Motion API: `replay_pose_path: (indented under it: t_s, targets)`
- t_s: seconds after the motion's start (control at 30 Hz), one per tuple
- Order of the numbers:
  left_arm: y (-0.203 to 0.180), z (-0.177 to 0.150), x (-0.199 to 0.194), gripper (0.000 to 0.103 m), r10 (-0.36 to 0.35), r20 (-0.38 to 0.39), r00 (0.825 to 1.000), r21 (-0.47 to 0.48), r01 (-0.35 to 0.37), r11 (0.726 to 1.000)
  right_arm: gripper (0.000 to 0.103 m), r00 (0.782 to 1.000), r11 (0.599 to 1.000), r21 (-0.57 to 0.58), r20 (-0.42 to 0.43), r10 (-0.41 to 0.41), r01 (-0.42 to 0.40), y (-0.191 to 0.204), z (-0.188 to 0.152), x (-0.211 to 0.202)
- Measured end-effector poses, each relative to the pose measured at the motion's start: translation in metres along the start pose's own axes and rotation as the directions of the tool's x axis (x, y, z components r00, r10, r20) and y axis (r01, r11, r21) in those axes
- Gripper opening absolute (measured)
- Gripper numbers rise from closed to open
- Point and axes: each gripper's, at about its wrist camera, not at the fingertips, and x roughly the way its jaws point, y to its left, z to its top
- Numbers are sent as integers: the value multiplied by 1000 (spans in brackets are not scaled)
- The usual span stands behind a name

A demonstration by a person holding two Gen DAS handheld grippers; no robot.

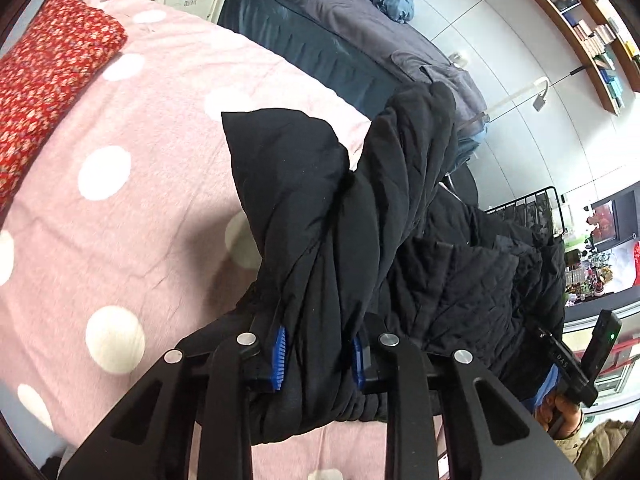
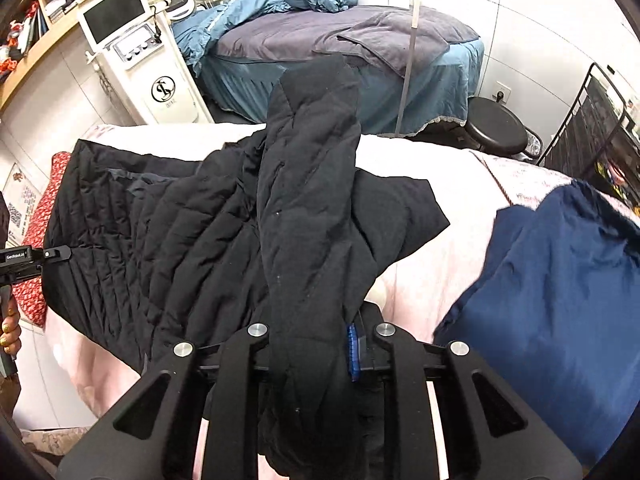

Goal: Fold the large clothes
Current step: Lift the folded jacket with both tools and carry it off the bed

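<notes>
Pink dotted bedspread (image 1: 120,208) bears black jacket (image 2: 192,232), blue garment (image 2: 552,300) beside.

The pink polka-dot bedcover (image 1: 132,216) lies bare and passable across its left stretch, bounded at the far edge by the red floral cushion (image 1: 52,80). The black quilted coat (image 2: 168,240) blocks the middle of the bed, its lifted sleeves standing before both cameras. On the right, the navy garment (image 2: 552,300) fills the bed's corner, leaving a pale strip between it and the coat.
</notes>
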Motion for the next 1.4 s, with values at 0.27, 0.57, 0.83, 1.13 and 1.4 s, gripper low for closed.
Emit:
replay_pose_path:
  t_s: [0.27,0.57,0.83,1.13,1.4]
  targets:
    - [-16,16,-7,21,-38,26,999,38,37,999,17,998,1000,-19,65,-9,11,5,-16,-33]
    - [-120,43,-31,20,-186,67,980,259,162,952,14,971,997,6,225,-82,83,-35,8,-111]
    - [-314,52,8,20,-381,-43,923,553,340,760,14,881,939,222,341,-327,262,-170,10,-224]
    - [-506,-38,166,21,-329,-403,854,618,520,590,15,752,682,577,166,-638,451,-358,-79,-310]
    - [-508,-53,285,56,-130,-451,883,550,389,739,39,803,454,785,-90,-589,421,-476,-184,-260]
